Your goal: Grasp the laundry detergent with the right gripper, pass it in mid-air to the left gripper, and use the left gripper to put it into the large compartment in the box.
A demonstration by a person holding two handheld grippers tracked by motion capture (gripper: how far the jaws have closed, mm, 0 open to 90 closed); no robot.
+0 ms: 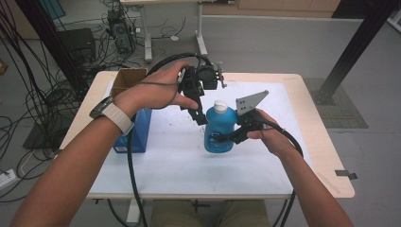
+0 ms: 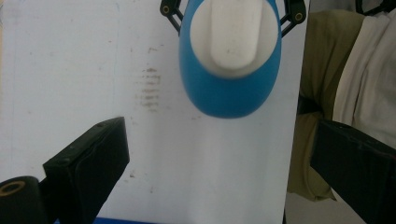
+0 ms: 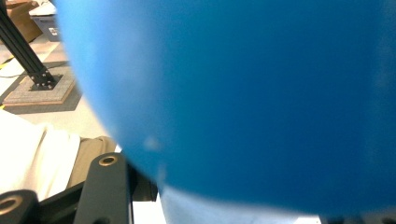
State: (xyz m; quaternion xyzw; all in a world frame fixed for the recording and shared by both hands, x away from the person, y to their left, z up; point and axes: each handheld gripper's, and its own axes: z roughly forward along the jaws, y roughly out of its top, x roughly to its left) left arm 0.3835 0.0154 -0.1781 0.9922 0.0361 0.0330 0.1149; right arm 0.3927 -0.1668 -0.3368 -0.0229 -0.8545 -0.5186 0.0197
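I have the right hand-held gripper (image 1: 226,137) clamped on the blue bottle (image 1: 220,130), upright near the middle of the tabletop (image 1: 302,142). My left hand-held gripper (image 1: 196,111) hangs above its white cap (image 1: 220,105), jaws wide, gripping nothing.

No text, brand, number or sign can be read in these pictures. The blue bottle (image 1: 220,130) has a darker label area on its front in the high view, but the print there is too small and blurred to make out. Its white cap (image 2: 233,35) is plain in the left gripper view, and the blue box (image 1: 141,132) on the table also shows no letters that I can read.
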